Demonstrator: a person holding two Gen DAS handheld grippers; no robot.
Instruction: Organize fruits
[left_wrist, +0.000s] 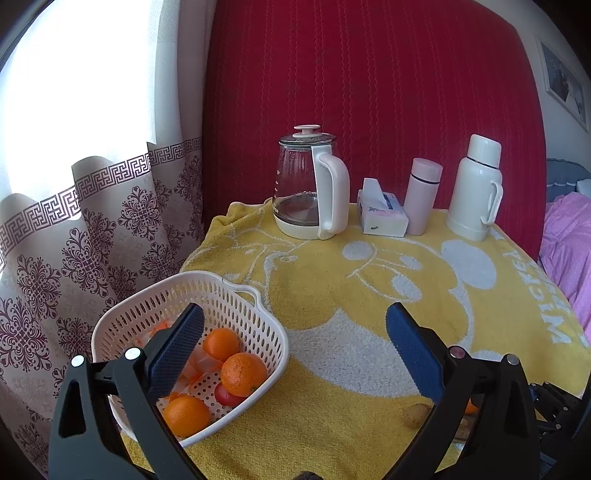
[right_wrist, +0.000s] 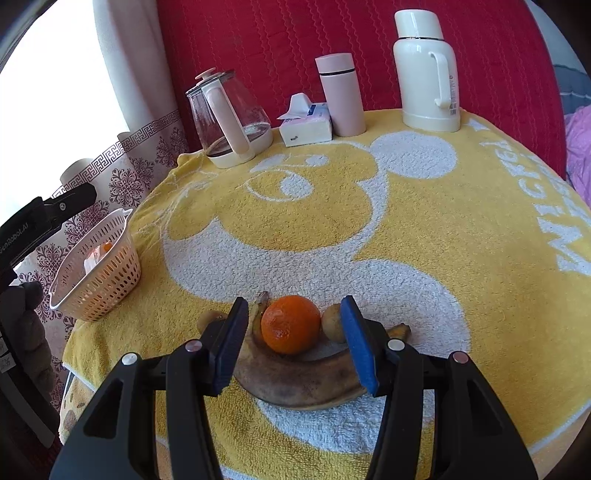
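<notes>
A white slotted basket (left_wrist: 258, 325) stands at the table's left edge, holding several oranges (left_wrist: 243, 373) and a small red fruit (left_wrist: 226, 396). My left gripper (left_wrist: 295, 347) hangs open above the table just right of the basket, nothing between its blue pads. In the right wrist view an orange (right_wrist: 291, 324) lies on the yellow towel beside a browned banana (right_wrist: 295, 384) and two small brown fruits (right_wrist: 333, 322). My right gripper (right_wrist: 293, 345) is open, its pads on either side of the orange, not touching it. The basket (right_wrist: 110, 280) shows at far left there.
Along the table's back stand a glass kettle (left_wrist: 312, 188), a tissue pack (left_wrist: 382, 214), a pink flask (left_wrist: 421, 197) and a white thermos (left_wrist: 476, 188). A red padded wall is behind. Curtains (left_wrist: 92, 221) hang left; pink bedding (left_wrist: 569, 251) lies right.
</notes>
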